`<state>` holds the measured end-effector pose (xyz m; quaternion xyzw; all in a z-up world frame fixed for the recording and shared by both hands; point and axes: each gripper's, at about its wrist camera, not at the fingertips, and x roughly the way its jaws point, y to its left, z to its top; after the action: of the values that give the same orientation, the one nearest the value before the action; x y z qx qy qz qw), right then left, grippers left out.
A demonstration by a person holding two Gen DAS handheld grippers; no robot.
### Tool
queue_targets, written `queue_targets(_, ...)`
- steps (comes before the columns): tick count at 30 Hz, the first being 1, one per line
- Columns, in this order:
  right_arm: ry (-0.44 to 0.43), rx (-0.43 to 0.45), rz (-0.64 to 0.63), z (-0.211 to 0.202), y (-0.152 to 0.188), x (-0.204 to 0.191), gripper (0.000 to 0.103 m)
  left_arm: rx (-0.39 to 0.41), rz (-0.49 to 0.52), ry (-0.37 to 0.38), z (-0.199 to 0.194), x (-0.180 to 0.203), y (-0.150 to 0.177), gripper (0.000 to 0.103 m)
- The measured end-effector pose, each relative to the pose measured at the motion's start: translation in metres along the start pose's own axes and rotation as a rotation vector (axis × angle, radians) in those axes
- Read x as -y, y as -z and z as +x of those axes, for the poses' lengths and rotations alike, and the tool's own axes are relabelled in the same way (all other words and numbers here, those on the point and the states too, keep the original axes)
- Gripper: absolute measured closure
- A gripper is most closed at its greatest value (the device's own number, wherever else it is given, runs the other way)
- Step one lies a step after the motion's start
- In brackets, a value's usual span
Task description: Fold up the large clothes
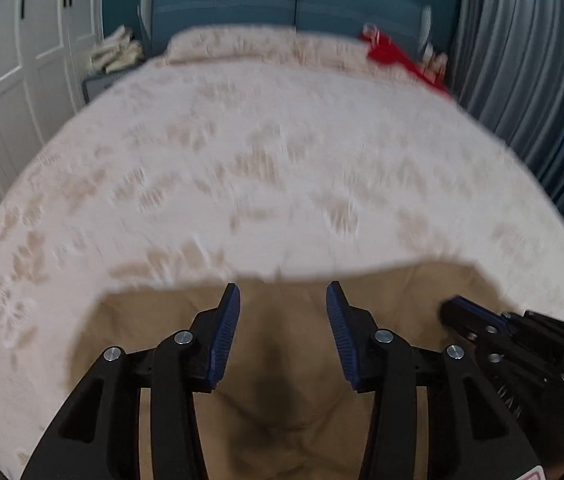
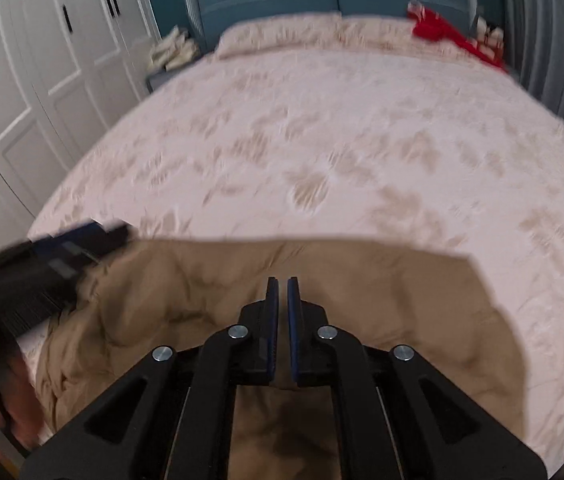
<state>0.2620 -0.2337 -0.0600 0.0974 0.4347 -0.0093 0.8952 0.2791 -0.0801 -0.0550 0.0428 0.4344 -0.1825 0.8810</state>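
Note:
A tan garment [image 1: 282,360] lies crumpled on the near part of the bed, also in the right wrist view [image 2: 201,300]. My left gripper [image 1: 283,296] is open and empty above the garment; it shows blurred at the left of the right wrist view [image 2: 81,240]. My right gripper [image 2: 282,284] has its jaws nearly together with a thin gap, over the garment; no cloth shows between the fingertips. It appears at the right of the left wrist view [image 1: 454,308].
The bed [image 1: 261,160] has a pale floral cover. A red cloth [image 1: 394,56] lies at the far right by the blue headboard [image 1: 294,0]. White wardrobe doors [image 2: 41,80] stand left, grey curtains [image 1: 542,100] right. A nightstand with folded items [image 1: 117,52] is at the far left.

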Motion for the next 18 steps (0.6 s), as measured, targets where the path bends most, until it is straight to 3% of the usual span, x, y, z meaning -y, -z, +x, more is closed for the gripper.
queue_targets(2,0.028,-0.012,-0.005,0.014,0.005,-0.001,0.099,-0.052,-0.029,-0.01,0.022,0.001,0.011,0.059)
queue_targets(10,0.042,-0.058,0.005,0.05,0.018,0.003,0.103,-0.036,-0.015,-0.106,0.054,0.006,0.024,0.058)
queue_targets(18,0.024,-0.067,0.044,0.072,0.028,0.009,0.103,-0.016,-0.023,-0.123,0.077,0.005,0.032,0.056)
